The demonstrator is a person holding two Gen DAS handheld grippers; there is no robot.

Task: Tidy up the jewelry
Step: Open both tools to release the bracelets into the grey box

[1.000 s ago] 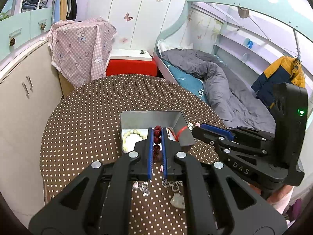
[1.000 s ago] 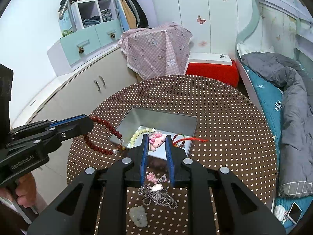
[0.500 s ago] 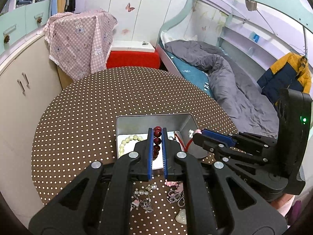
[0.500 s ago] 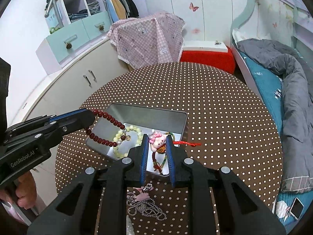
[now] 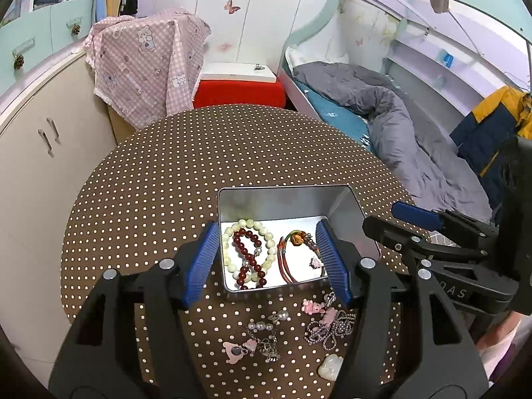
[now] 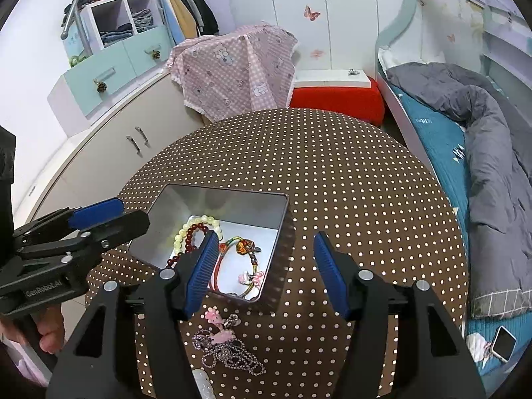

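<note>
Both grippers, left [image 5: 268,259] and right [image 6: 266,271], wide apart, empty; red beads [image 5: 247,256] lengthwise in tin [image 5: 286,204], between left fingers.

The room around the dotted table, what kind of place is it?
Most likely a child's bedroom: a bed with a grey duvet, butterfly stickers on the wall panels, and shelves of folded clothes.

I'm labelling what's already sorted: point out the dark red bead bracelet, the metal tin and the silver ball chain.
dark red bead bracelet [image 5: 246,245]: left wrist view, upper loop.
metal tin [image 5: 286,204]: left wrist view, far wall.
silver ball chain [image 6: 232,355]: right wrist view, heap's middle.
</note>
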